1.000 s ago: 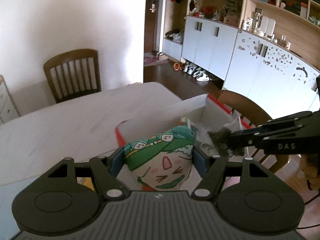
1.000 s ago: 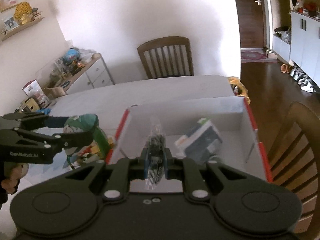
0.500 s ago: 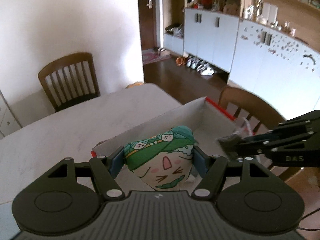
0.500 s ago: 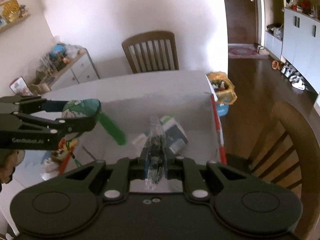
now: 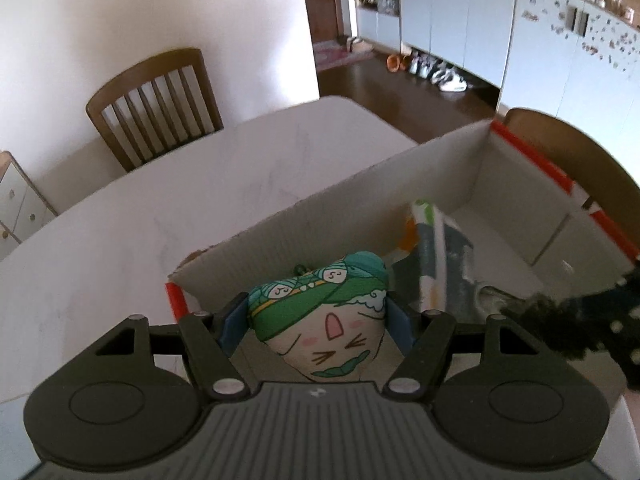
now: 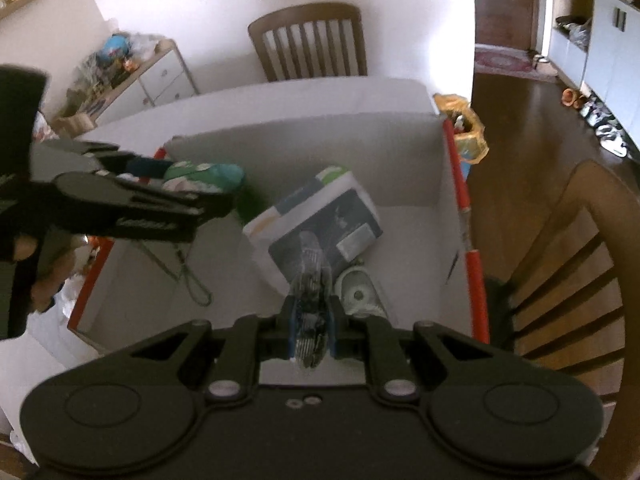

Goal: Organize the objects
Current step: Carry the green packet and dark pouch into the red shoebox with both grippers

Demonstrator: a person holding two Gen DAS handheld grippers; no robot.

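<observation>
Plush toy (image 5: 320, 320) now over box (image 5: 360, 188)

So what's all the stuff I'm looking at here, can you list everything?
cardboard box: one, white inside with red edges, open on the table
packet: one, white and dark blue, lying inside the box
round white item: one, in the box beside the packet; unclear what it is
plush toy: one, green and cream with a cartoon face, over the box
clear bag of dark bits: one, over the box
table: one, white
chairs: two, brown wood
left gripper: black, clamping the plush toy
right gripper: black, pinching the clear bag
</observation>
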